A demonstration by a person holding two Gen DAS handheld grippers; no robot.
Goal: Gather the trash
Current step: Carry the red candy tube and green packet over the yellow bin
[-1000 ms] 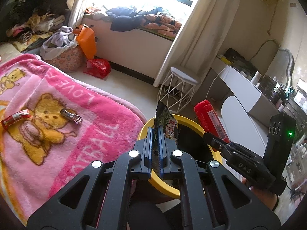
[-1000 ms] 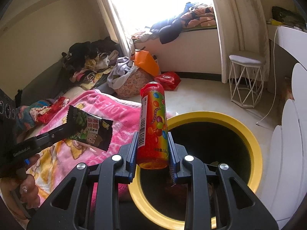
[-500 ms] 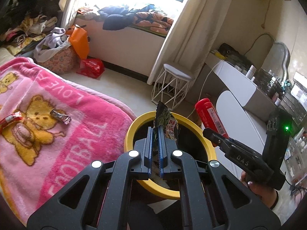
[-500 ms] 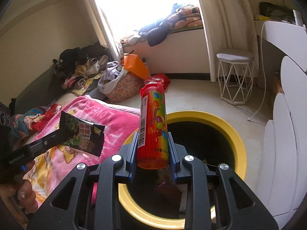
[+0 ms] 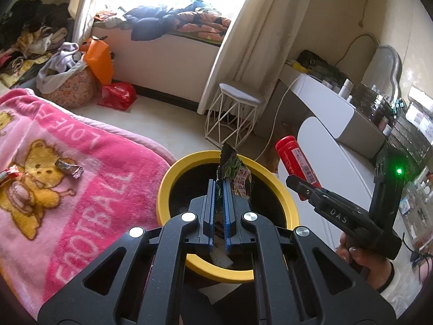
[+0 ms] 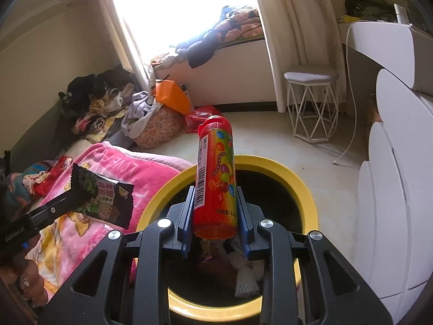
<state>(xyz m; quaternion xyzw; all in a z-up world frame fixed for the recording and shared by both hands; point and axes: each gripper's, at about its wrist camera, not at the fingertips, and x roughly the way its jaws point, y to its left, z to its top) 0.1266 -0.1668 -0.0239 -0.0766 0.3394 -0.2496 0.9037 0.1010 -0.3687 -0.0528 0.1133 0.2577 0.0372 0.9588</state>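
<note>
My left gripper (image 5: 219,187) is shut on a dark snack wrapper (image 5: 235,170), held over the yellow-rimmed black trash bin (image 5: 173,173). From the right wrist view the same wrapper (image 6: 107,197) hangs left of the bin (image 6: 303,187). My right gripper (image 6: 215,197) is shut on an upright red candy tube (image 6: 216,173) above the bin's opening; that tube (image 5: 296,162) shows at the right in the left wrist view. Two more wrappers, a silver one (image 5: 69,167) and a red one (image 5: 9,174), lie on the pink blanket (image 5: 81,203).
Trash lies at the bottom of the bin. A white wire stool (image 5: 235,116) stands beyond it, white furniture (image 6: 400,189) on the right. A floral laundry bag (image 6: 157,127), an orange bag (image 6: 173,97) and a red bag (image 5: 117,96) sit on the floor by the window.
Both grippers have moved over the bin with their loads; the bin now sits more centred under them and the blanket has slid to the left.
</note>
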